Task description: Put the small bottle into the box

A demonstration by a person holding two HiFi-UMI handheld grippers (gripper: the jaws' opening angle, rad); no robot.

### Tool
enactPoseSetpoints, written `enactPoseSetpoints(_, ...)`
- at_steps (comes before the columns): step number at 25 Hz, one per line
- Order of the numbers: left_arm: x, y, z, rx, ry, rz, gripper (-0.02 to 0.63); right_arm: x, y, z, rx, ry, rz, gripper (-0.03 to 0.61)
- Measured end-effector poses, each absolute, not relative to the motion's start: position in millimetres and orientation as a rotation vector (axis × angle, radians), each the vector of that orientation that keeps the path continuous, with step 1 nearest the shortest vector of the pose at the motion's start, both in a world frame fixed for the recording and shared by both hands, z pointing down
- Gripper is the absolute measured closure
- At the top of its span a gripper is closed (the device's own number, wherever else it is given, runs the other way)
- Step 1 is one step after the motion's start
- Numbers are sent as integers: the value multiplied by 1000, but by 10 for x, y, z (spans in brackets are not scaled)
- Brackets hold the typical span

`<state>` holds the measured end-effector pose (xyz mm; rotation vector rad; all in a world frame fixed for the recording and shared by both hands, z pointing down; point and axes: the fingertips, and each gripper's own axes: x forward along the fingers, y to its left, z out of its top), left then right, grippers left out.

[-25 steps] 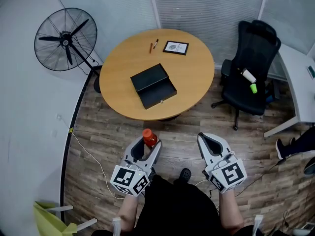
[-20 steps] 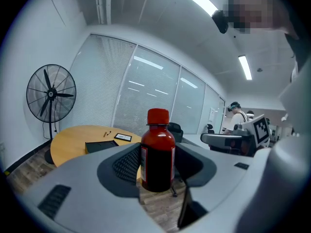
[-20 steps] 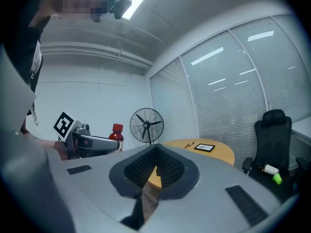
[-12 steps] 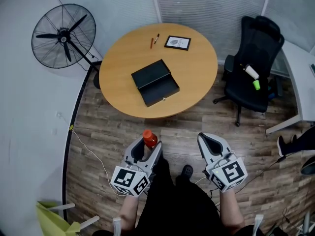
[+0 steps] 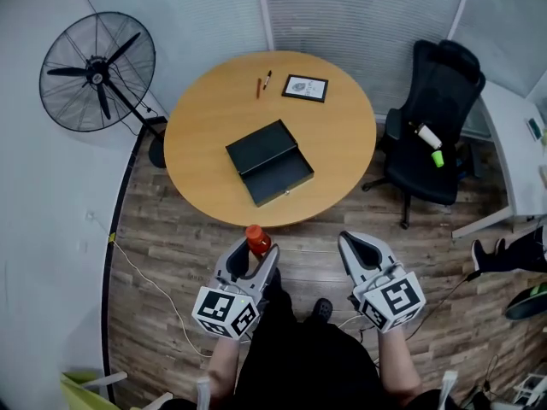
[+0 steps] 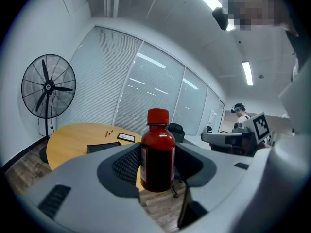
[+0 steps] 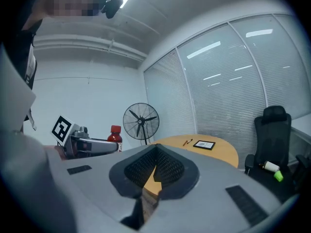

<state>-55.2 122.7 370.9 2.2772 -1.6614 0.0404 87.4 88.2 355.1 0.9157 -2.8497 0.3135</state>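
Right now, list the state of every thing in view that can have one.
small bottle: capped, upright, gripped in the left tool
left tool: shut on the small bottle
right tool: shut, nothing between its jaws
box: open, lid swung back, lying on the round table
fan: blades sharp, apparently not spinning

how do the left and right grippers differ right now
The left white two-jaw gripper is shut on the small red bottle with red cap, upright; the right white two-jaw gripper holds nothing. The left's jaws stand apart round the bottle; the right's meet. Both point toward the round wooden table, short of it.
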Motion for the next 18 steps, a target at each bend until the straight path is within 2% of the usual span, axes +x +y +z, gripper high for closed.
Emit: enactPoseSetpoints(18,-1442,253,3878,2388,-1424,86,405,41,147,3528,1217,-2728,298,569)
